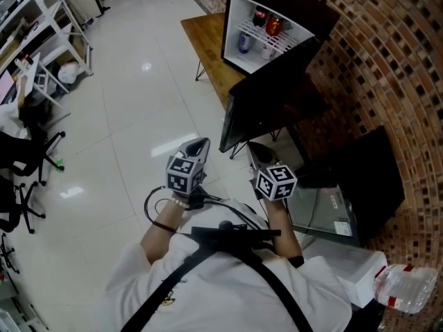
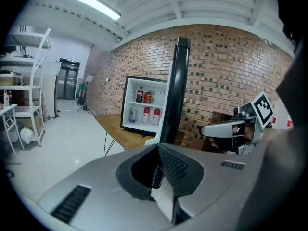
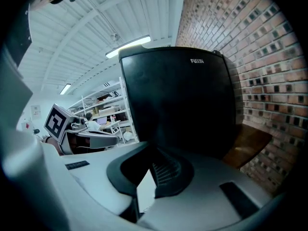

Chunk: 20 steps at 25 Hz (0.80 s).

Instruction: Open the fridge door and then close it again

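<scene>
The head view looks steeply down from above the person's shoulders. It sits far enough back to take in the left gripper (image 1: 199, 144), the right gripper (image 1: 255, 148), the open fridge door (image 1: 266, 95) just ahead of them and the fridge (image 1: 266, 30) by the counter's (image 1: 204, 37) back edge. The left gripper view sits low behind its own jaws and faces the fridge's open front from well back, with the door seen edge-on. The right gripper view faces the door's outer face from close by — the door fills most of the frame. Each gripper view catches the other gripper at its side, and all three views share the door.
</scene>
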Motion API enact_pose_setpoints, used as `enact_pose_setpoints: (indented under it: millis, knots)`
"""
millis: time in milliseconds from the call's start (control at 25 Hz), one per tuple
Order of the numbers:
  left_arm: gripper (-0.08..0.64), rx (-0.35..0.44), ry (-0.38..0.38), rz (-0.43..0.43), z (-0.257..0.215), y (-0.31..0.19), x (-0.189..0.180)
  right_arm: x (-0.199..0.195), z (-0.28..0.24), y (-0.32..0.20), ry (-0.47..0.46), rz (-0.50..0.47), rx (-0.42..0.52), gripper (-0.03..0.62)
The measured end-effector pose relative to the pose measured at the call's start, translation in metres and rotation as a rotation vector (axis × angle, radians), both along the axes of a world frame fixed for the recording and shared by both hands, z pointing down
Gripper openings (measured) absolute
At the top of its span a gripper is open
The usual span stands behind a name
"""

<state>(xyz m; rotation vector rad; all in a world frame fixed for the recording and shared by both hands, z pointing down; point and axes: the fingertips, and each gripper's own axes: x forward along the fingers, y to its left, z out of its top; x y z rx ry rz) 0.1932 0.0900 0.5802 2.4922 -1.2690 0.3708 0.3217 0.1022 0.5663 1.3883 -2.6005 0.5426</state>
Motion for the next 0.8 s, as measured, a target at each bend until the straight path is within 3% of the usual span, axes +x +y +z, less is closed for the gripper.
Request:
enact_pose_setpoints:
  millis: [240,680,800]
  knots:
    - [0.006,0.038,-0.017,0.008,-0.011,0.005,0.011,0.003,-0.004,0.002,0.001,-0.003,0.011,0.000]
    - [0.310,0.090,-0.036,-0.020,-0.013,-0.005,0.055,0.013,-0.012,-0.002,0.004,-0.012,0.021,0.000]
    - [0.310,0.109,-0.048,-0.043,-0.016,-0.009,0.057,0.015,-0.009,0.000,0.006,-0.017,0.013,0.000]
